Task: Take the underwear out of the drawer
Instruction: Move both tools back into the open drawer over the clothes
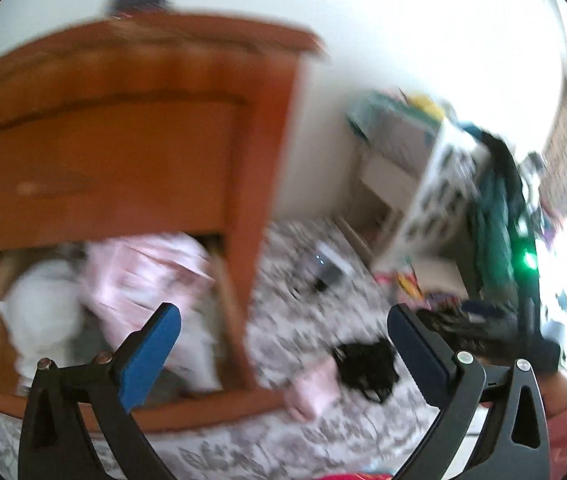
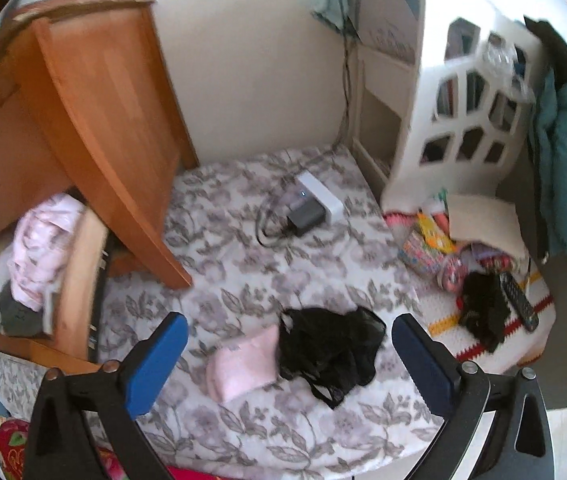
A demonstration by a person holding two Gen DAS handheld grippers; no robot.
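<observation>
A wooden nightstand [image 1: 123, 128] has its bottom drawer [image 1: 203, 404] pulled out, stuffed with pink [image 1: 143, 272] and white [image 1: 43, 304] garments. My left gripper [image 1: 283, 316] hangs open above the drawer's right corner, nothing between its blue fingers; this view is blurred. On the floral bedspread lie a black underwear piece [image 2: 331, 352] and a folded pink piece [image 2: 243, 364] side by side. My right gripper [image 2: 289, 326] is open just above these two pieces, holding nothing. The drawer [image 2: 79, 280] with pink clothes [image 2: 39, 248] shows at the left of the right wrist view.
A white power adapter with a grey plug and cable [image 2: 307, 204] lies on the floral bedspread [image 2: 243, 264]. A white lattice shelf [image 2: 463, 92] stands at the right with teal clothing [image 2: 563, 160] hanging. A remote [image 2: 519, 300] and black cloth [image 2: 483, 308] rest on a crocheted blanket.
</observation>
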